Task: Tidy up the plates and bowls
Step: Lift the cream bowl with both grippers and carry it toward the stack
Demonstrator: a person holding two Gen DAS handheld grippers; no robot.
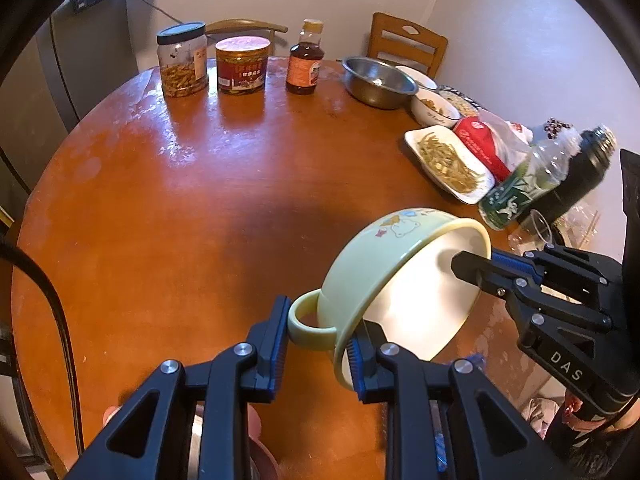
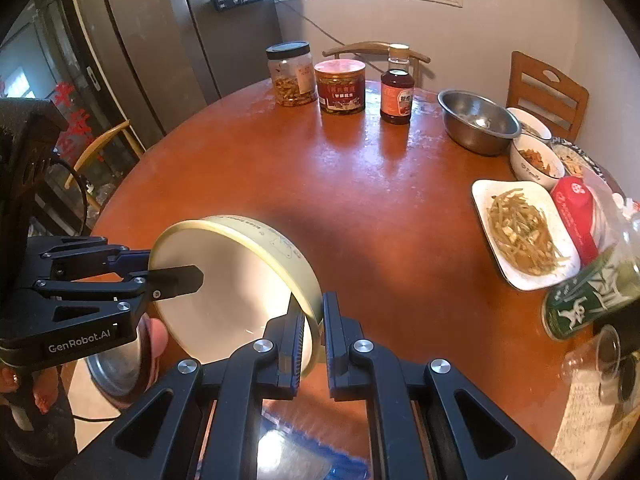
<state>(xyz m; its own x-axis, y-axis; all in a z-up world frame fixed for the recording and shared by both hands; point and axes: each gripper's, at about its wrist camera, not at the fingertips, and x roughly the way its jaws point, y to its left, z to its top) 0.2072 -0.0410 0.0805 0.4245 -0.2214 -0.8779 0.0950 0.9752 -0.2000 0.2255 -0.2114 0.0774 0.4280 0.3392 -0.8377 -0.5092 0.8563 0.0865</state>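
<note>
A pale green bowl (image 1: 372, 256) with a cartoon print, white inside and with a ring handle (image 1: 306, 322), is held tilted on its side above the round wooden table (image 1: 180, 200). My left gripper (image 1: 320, 344) is shut on its rim next to the handle. My right gripper (image 2: 314, 332) is shut on the opposite rim of the bowl (image 2: 240, 272). Each gripper also shows in the other's view, the right gripper (image 1: 480, 268) with one finger inside the bowl and the left gripper (image 2: 176, 272) likewise.
At the table's far side stand a clear jar (image 1: 183, 60), a red jar (image 1: 242, 65) and a sauce bottle (image 1: 306, 58). To the right are a steel bowl (image 1: 376, 80), white bowls of food (image 1: 434, 108), a square plate of food (image 1: 448, 164), a green bottle (image 1: 524, 184) and a black flask (image 1: 576, 176).
</note>
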